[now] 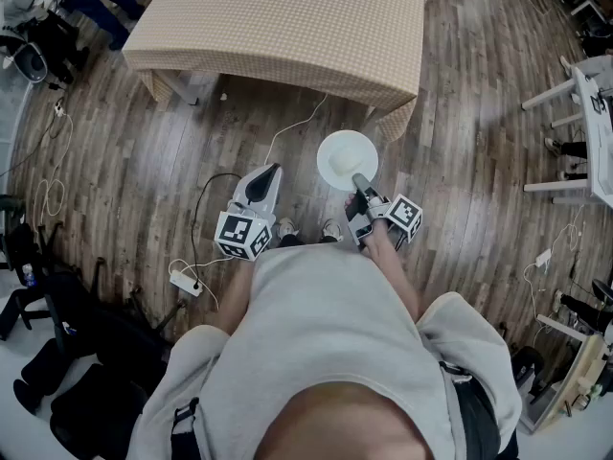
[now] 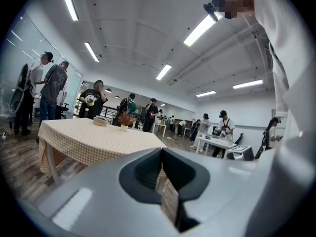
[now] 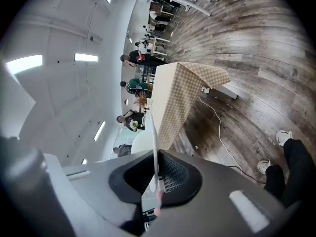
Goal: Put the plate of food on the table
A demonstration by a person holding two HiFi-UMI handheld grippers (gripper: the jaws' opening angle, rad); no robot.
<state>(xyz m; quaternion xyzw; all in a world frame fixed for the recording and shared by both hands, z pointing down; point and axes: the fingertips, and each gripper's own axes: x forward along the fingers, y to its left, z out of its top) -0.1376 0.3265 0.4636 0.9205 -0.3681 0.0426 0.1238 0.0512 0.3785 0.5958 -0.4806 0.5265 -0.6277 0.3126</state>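
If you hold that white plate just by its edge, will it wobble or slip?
Probably stiff: the round white plate looks flat though the right tool pinches only its rim. It may tip easily, since most of it hangs past the tool. Its smooth, thin edge could slip.

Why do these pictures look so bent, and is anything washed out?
Head view: the wide lens bows the edge of the table, and the white plate is washed out. Left gripper view: dark rounded corners, glaring ceiling lights. Right gripper view: floor curves, scene lies sideways, plate shows edge-on.
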